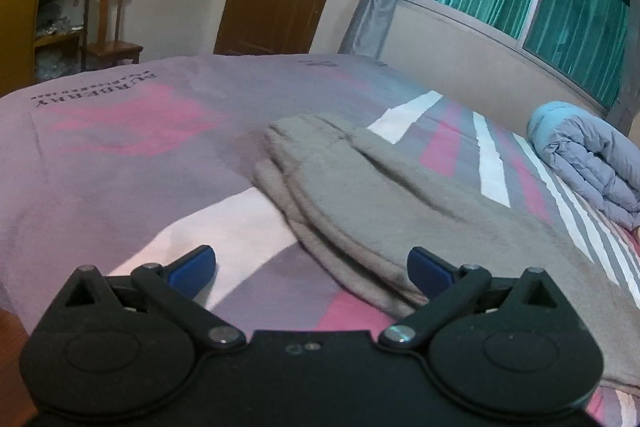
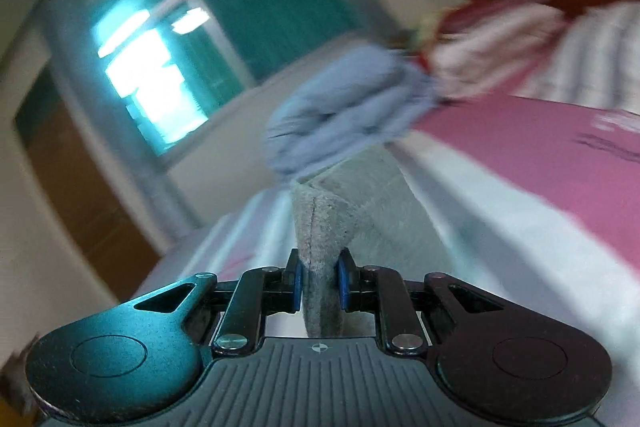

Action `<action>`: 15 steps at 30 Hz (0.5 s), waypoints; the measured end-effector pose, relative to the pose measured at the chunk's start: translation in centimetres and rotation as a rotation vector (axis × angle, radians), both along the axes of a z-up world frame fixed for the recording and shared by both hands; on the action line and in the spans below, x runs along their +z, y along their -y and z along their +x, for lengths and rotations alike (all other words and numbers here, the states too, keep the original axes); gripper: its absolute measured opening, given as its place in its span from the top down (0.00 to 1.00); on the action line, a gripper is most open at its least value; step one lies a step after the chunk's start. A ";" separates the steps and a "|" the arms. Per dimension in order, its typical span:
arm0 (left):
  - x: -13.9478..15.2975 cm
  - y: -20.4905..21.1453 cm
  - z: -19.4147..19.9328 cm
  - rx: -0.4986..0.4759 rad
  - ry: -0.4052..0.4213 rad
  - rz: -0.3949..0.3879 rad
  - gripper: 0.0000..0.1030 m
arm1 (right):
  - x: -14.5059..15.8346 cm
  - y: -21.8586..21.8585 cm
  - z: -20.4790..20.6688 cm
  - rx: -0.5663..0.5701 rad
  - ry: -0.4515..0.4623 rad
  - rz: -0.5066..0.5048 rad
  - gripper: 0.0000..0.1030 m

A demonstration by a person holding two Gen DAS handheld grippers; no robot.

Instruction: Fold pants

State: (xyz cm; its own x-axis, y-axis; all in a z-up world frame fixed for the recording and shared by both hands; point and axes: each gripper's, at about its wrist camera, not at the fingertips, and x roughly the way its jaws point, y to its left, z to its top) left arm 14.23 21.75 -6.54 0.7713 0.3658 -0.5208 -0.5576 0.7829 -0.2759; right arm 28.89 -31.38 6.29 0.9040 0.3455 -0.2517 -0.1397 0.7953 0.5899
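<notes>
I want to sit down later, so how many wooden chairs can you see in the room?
1. A single wooden chair stands at the far left of the left wrist view, beyond the bed and beside a yellow cabinet. Others may be out of view.

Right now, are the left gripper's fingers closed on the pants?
No, the left gripper fingers stand wide apart over the gray pants, gripping nothing.
</notes>
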 end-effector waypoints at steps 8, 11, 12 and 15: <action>-0.9 -2.8 -2.0 0.045 0.014 -0.075 0.07 | -3.3 -18.7 -1.5 0.401 -0.012 -0.103 0.83; -1.1 -3.3 -2.3 0.052 0.027 -0.104 0.07 | -8.1 -25.5 -2.4 0.603 -0.156 -0.273 0.73; -1.1 -3.4 -2.3 0.051 0.029 -0.106 0.06 | -8.8 -26.5 -3.5 0.603 -0.114 -0.322 0.65; -1.1 -3.2 -2.0 0.040 0.015 -0.099 0.06 | -8.5 -27.6 -4.4 0.619 -0.061 -0.344 0.49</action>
State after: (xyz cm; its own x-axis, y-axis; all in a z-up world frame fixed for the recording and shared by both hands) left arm 12.27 24.97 -7.64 0.7651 0.3439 -0.5444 -0.5833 0.7283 -0.3596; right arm 24.48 -3.74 -2.25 0.5483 0.6828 -0.4830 -0.6007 0.7233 0.3406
